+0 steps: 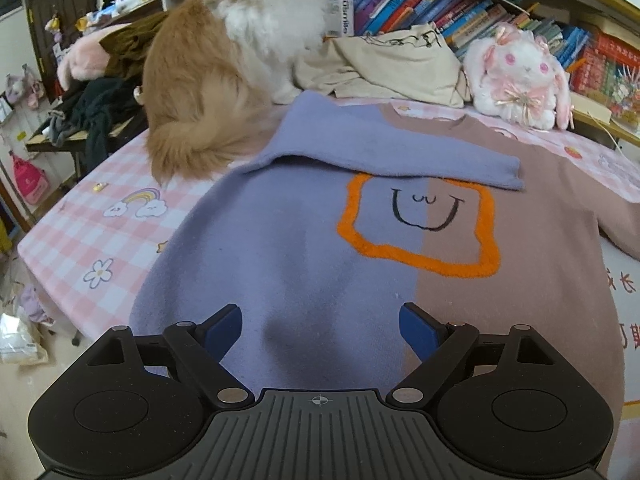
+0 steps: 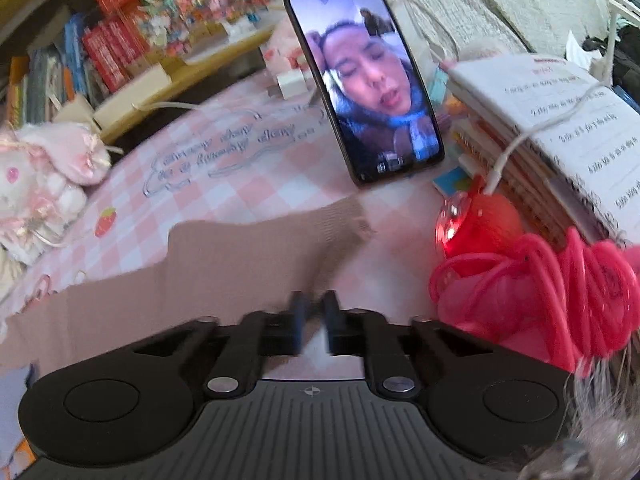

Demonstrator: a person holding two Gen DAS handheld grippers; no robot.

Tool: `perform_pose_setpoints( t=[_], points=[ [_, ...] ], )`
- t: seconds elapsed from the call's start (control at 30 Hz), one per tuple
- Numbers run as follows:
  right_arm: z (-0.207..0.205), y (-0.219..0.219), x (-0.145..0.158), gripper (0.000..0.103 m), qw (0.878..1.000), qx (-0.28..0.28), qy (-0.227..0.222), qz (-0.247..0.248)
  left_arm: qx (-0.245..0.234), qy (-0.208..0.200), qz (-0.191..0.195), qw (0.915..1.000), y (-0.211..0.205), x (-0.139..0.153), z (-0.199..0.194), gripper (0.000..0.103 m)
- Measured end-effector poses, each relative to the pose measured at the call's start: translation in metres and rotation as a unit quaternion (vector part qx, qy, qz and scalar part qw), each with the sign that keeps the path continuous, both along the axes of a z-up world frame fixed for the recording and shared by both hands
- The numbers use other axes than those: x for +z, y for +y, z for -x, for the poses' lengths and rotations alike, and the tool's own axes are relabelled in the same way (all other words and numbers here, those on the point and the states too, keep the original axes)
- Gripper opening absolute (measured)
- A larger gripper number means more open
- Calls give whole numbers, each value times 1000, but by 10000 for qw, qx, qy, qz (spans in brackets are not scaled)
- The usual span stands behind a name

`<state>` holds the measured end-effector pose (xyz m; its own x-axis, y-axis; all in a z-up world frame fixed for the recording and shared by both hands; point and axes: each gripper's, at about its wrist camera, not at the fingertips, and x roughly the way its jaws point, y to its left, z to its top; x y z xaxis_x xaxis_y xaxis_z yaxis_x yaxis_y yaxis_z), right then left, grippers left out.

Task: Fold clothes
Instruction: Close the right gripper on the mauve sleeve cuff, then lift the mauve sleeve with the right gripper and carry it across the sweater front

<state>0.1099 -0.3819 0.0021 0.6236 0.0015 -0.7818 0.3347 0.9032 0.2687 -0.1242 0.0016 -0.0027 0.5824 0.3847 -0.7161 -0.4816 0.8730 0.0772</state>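
Observation:
A sweater (image 1: 280, 240), purple on its left half and brown on its right, lies flat on the pink checked bed sheet (image 1: 80, 232), an orange outlined smiling face on the chest. Its purple sleeve (image 1: 400, 152) is folded across the chest. My left gripper (image 1: 320, 328) hovers open over the purple hem area, with nothing between its blue pads. In the blurred right wrist view, the brown sleeve (image 2: 248, 248) stretches out over the sheet toward its ribbed cuff (image 2: 344, 220). My right gripper (image 2: 314, 316) is shut on the near edge of that sleeve.
A fluffy ginger-and-white cat (image 1: 208, 92) sits on the bed against the sweater's left shoulder. A white plush rabbit (image 1: 516, 76) and beige cloth lie behind. Near the brown sleeve stand a propped phone (image 2: 364, 80), a stack of books (image 2: 552, 132) and a pink cord bundle (image 2: 540, 288).

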Motion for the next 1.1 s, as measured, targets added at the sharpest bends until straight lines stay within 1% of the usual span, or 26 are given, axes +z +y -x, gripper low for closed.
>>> perform_pose_setpoints(
  t=[0.1,0.17,0.23,0.3,0.43,0.5,0.57,0.7,0.8,0.97,1.1],
  points=[
    [7,2,14,6,9980,278,-565,63,-128,-2,-32,9999,-4,1,-3,88],
    [12,9,25,6,9934,588,-973,114,-222,-6,-73,9997,-8,1,-5,88],
    [15,20,37,6,9864,971,-1323,137,-321,12,-124,9994,-12,1,-7,88],
    [16,36,49,6,9758,1417,-1659,154,-439,46,-170,9989,-15,0,-8,88],
    [13,78,73,6,9475,2290,-2226,170,-671,75,-284,9973,-20,0,-10,88],
    [10,99,83,6,9365,2591,-2362,74,-788,42,-361,9962,-22,3,-9,88],
    [5,122,92,6,9278,2831,-2429,-63,-862,-146,-561,9946,-22,8,-2,88],
    [1,169,105,6,9125,3189,-2549,-272,-1062,-571,-917,9885,-20,20,14,88],
    [2,206,112,6,9028,3395,-2613,-378,-1248,-688,-1079,9839,-11,25,24,88],
    [11,262,119,6,8932,3613,-2646,-400,-1333,-599,-1051,9837,19,25,35,88],
    [19,309,117,6,8857,3847,-2581,-298,-1226,-631,-1060,9848,51,27,47,88]
  ],
)
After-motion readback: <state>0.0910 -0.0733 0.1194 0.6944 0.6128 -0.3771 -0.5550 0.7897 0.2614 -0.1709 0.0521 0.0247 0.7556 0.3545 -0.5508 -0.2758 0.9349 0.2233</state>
